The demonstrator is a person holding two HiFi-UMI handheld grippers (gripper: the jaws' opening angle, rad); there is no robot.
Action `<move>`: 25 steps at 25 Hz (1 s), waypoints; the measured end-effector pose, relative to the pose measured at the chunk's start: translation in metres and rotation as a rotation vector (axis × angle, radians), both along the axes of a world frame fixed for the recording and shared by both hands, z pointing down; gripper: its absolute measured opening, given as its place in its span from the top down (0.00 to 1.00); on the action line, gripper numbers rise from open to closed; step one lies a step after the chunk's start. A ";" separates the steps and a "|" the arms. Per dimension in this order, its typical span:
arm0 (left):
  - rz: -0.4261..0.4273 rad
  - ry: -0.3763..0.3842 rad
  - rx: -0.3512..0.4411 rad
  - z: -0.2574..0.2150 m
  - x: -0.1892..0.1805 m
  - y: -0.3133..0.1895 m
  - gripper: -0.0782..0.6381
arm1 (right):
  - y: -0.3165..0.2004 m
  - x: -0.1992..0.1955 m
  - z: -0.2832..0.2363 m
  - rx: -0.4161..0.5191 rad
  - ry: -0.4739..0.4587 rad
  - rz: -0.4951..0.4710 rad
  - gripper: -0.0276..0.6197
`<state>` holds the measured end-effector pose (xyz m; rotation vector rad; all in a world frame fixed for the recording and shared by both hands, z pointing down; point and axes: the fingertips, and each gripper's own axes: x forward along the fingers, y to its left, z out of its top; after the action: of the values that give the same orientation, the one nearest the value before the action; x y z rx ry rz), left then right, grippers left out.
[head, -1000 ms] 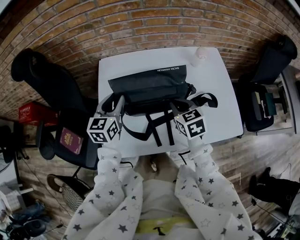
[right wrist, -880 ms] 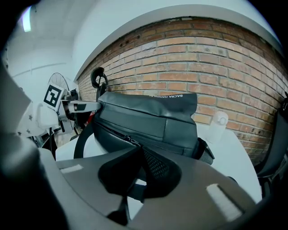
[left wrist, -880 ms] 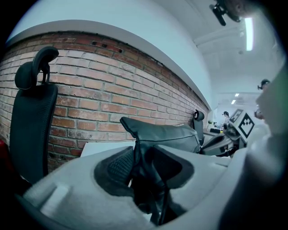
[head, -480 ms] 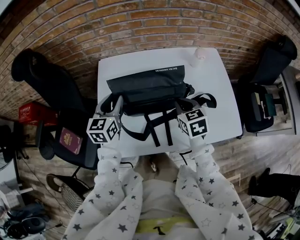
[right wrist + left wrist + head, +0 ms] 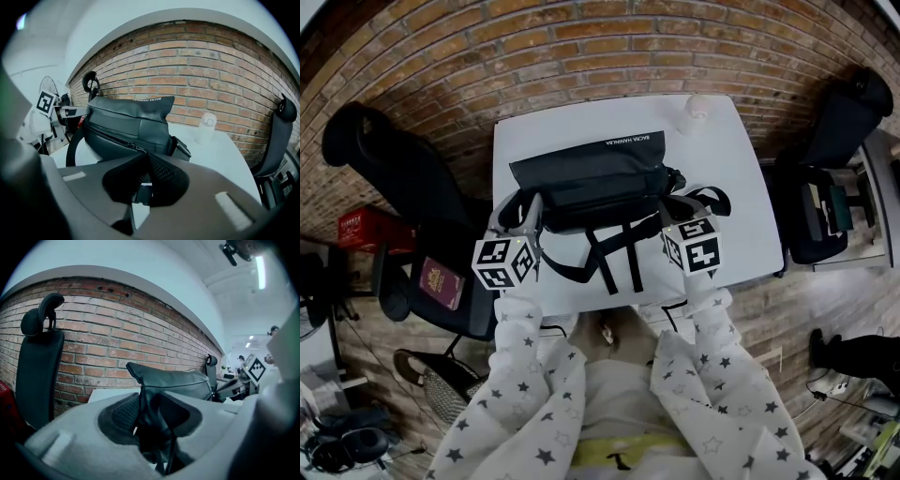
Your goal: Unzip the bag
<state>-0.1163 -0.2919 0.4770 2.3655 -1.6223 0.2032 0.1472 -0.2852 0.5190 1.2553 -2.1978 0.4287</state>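
Bag: we find it on the table, reaching from the left gripper to the right gripper.
Bag's end: between the left gripper's jaws.
Zipper pull: between the right gripper's jaws.
Straps: on the table between both grippers, nearer us than the bag.
Bottle: ahead of the right gripper, behind the bag.
Chair: left of the left gripper.

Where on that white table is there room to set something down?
Bare: the table's right side, between the bag and the edge, nearer than the white container; also the far strip behind the bag. Crowded: the middle and near edge, with the straps.
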 end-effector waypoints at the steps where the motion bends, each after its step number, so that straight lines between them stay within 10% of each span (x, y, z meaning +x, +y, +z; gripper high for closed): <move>1: -0.001 0.000 0.000 0.000 0.000 0.000 0.70 | 0.000 0.001 0.000 0.001 0.000 0.002 0.94; 25: -0.030 -0.004 0.003 0.000 -0.008 0.000 0.70 | -0.006 0.032 0.001 0.008 0.025 0.103 0.94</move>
<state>-0.1240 -0.2916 0.4771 2.3424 -1.6598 0.2005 0.1795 -0.2912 0.5196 1.3746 -2.1227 0.4430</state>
